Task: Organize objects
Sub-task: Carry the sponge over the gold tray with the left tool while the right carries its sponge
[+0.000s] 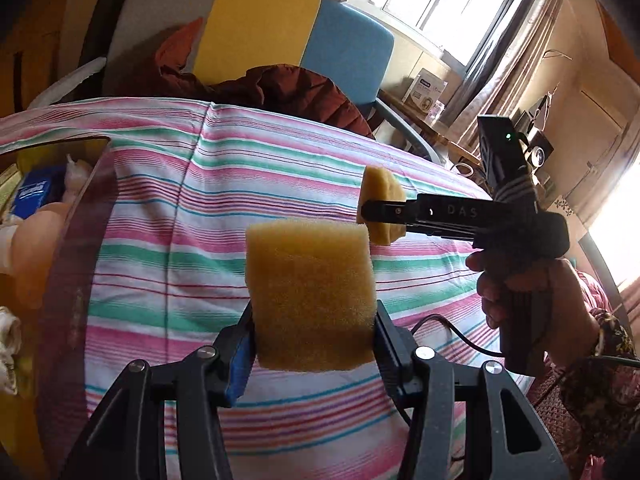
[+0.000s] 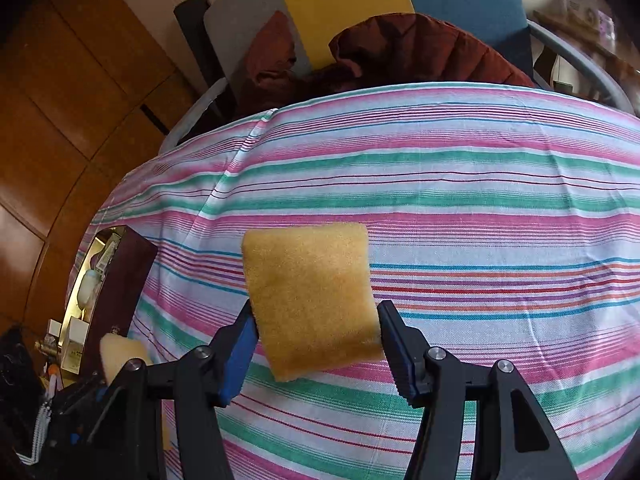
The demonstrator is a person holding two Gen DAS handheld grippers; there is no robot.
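Note:
My left gripper is shut on a yellow sponge and holds it above the striped tablecloth. My right gripper is shut on a second yellow sponge, also held above the cloth. The left wrist view shows the right gripper from the side, to the right and farther back, with its sponge squeezed between the fingers. The right wrist view shows the left gripper's sponge at the lower left.
A dark red box with several items, among them a blue packet, stands at the table's left edge; it also shows in the right wrist view. A chair with a dark red jacket stands behind the table.

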